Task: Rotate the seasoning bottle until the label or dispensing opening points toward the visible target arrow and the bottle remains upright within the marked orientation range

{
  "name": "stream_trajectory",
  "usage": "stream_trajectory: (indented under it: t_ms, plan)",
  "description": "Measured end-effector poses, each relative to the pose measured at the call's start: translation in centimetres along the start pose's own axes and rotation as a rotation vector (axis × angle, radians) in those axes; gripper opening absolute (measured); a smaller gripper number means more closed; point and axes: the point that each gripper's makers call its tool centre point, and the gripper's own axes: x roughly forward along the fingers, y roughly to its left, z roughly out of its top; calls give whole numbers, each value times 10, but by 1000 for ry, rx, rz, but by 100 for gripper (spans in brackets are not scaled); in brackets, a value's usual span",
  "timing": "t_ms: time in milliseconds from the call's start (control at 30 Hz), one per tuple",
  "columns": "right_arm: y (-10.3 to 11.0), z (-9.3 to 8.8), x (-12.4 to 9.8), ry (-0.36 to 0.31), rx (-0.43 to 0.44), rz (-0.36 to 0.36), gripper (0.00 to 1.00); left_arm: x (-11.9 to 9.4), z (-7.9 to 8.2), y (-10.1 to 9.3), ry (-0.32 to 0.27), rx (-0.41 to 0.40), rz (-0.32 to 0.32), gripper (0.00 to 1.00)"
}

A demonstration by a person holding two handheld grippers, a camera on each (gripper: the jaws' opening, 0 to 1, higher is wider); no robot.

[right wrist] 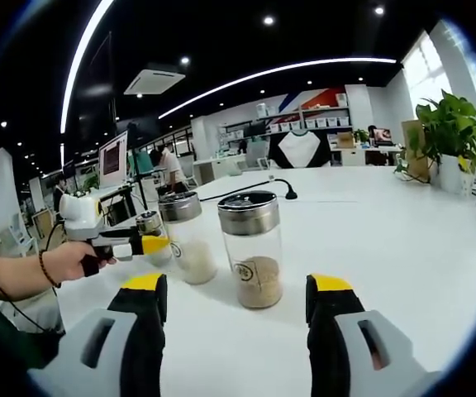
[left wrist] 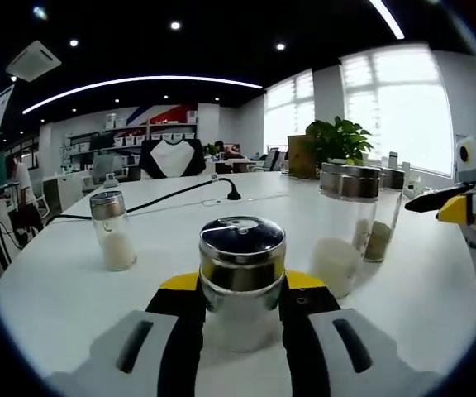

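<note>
A seasoning bottle (left wrist: 242,281) with a steel lid and white grains stands upright on the white table (left wrist: 420,306). My left gripper (left wrist: 242,288) is shut on it, one jaw pressed against each side of the glass. In the right gripper view a hand holds that left gripper (right wrist: 151,245) at the left, with the small bottle (right wrist: 149,223) at its tips. My right gripper (right wrist: 238,285) is open, and a brown-filled bottle (right wrist: 253,248) stands upright just beyond its jaws without touching them. At the right of the left gripper view, the right gripper (left wrist: 445,203) hovers above the table.
Other steel-lidded bottles stand on the table: a white-filled one (left wrist: 112,230) at the left, a larger one (left wrist: 341,227) and the brown one (left wrist: 383,217) at the right. A black cable (left wrist: 180,194) runs across the far side. A potted plant (left wrist: 337,141) stands at the far edge.
</note>
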Motion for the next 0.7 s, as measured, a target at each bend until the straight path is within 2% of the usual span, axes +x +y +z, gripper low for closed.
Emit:
stream_trajectory:
  t_ms: [333,700]
  plan:
    - [0,-1,-1,4,-10,1,70,-1,1,-2,-14,17,-27,36]
    - [-2,-3,-1,3,4,-5,70,0,1,-5,-5,41,-139,36]
